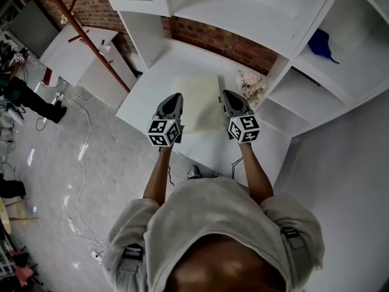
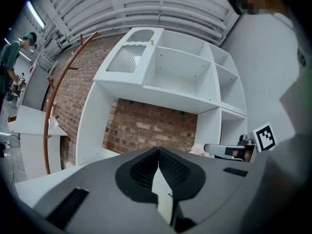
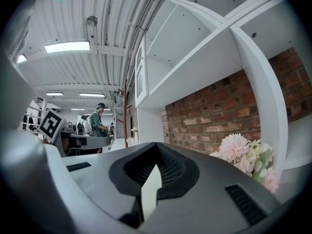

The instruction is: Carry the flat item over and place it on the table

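Both pairs of fingers are pressed together. In the left gripper view the ridged black pads of the left gripper meet in a closed seam at the tips. The right gripper view shows the same on the pads of the right gripper. Only a pale sliver shows in the gap lower down, and nothing sticks out past either set of tips.

From the head view, the left gripper and right gripper point forward side by side. The flat item, a pale cream square, sits between them. Its left edge lies along the left gripper and its right edge reaches the right gripper. It is over the white table; I cannot tell from above whether it rests on the table or is raised off it.

Each gripper carries a cube with square markers at its rear, above the person's bare forearms and grey sleeves.

Pink and white flowers stand on the table just right of the right gripper. A brick wall runs behind the table, framed by a white shelf unit. A blue object sits on a shelf at far right. To the left are a reddish-brown pole and cables on the grey floor. A person in a green top stands in the distance.
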The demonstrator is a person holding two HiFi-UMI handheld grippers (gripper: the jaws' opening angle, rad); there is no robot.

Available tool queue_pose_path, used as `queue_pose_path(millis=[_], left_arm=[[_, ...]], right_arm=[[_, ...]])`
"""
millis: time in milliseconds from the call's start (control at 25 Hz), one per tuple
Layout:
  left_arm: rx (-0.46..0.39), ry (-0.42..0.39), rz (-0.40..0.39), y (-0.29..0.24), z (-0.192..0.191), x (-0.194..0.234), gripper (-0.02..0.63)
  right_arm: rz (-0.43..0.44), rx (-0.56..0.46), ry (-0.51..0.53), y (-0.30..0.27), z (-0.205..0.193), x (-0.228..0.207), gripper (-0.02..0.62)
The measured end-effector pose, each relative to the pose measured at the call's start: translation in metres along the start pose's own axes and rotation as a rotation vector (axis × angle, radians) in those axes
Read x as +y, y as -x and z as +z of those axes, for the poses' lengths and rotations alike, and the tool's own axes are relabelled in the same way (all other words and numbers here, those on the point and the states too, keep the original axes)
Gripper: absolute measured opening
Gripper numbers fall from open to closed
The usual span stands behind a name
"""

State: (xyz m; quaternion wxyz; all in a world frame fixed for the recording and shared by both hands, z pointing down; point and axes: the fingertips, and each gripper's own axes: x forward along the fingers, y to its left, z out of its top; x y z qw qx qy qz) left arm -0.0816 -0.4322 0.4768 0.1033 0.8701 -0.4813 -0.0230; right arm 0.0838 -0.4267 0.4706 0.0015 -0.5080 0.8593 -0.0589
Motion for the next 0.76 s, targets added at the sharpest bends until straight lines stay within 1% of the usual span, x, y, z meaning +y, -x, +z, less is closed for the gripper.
queue_pose_path(millis=[560,760], left_arm=[[-0.004,0.006,-0.009,0.0011,0.0012,-0.0065,0.017],[-0.009,0.019,-0.013,0.0034,0.0026,-0.0088,0.017]], right_arm=[[-0.002,0.016,0.001,0.0047,0.0006,-0.0014,0.026],[0.002,0.019,0.002,0.0063,0.0011,0.0013,0.026]])
